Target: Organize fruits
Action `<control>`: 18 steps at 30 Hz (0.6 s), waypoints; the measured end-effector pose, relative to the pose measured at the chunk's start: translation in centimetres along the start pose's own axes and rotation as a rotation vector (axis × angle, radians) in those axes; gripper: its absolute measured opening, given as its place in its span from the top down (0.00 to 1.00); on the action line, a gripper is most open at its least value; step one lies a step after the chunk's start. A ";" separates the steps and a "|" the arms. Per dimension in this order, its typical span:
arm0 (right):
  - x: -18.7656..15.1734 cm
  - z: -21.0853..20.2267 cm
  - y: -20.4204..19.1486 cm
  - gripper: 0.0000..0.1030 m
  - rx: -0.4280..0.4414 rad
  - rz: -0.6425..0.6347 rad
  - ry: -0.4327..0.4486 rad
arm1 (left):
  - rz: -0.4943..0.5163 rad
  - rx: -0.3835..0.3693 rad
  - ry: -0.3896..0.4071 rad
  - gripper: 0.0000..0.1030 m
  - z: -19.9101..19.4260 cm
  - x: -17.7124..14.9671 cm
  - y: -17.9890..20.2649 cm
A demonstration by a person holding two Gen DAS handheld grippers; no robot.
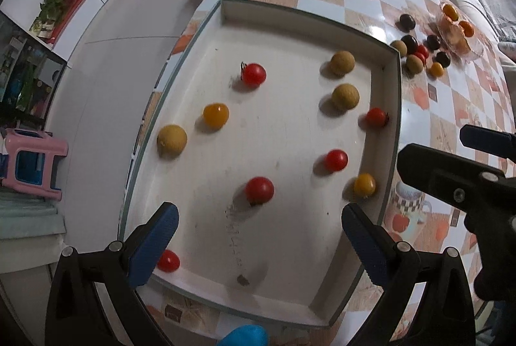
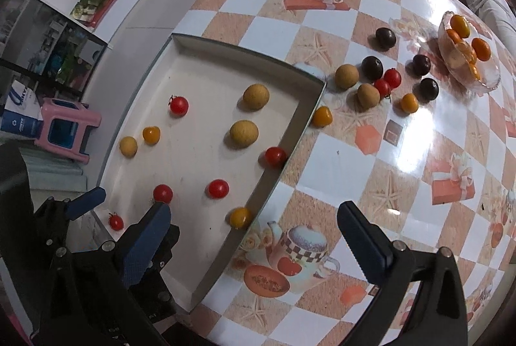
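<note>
Ten fruits [image 1: 259, 190] in white tray [image 1: 392, 107]

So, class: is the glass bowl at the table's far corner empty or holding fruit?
Holding fruit: the glass bowl contains several orange fruits, seen through its clear wall.

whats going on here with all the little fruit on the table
A person is sorting small fruit with a handheld gripper in each hand. Both the left gripper and the right gripper are open and hold nothing. The white tray already holds red tomatoes, yellow tomatoes and round tan fruit. More fruit, including dark plums, lies loose on the table beside a glass dish of orange fruit.
</note>
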State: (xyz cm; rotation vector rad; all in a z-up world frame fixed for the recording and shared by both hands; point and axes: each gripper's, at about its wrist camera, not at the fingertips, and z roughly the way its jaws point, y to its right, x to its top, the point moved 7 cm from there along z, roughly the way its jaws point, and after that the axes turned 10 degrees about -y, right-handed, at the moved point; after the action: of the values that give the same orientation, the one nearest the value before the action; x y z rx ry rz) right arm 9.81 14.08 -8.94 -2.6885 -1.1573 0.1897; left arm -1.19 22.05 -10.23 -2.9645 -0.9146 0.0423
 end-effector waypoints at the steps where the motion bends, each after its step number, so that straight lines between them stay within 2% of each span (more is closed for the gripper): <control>1: -0.1 0.0 -0.1 0.00 -0.001 -0.002 -0.002 | 0.002 0.004 -0.002 0.01 0.0 -0.2 0.0; 18: -1.0 0.1 -0.2 0.00 -0.009 -0.001 -0.009 | 0.034 0.025 -0.017 0.01 0.0 -1.3 0.8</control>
State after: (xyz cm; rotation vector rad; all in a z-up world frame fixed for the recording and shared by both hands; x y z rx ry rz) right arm 8.94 13.54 -8.94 -2.6974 -1.1646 0.1978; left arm -1.78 20.70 -10.28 -2.9608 -0.8595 0.0801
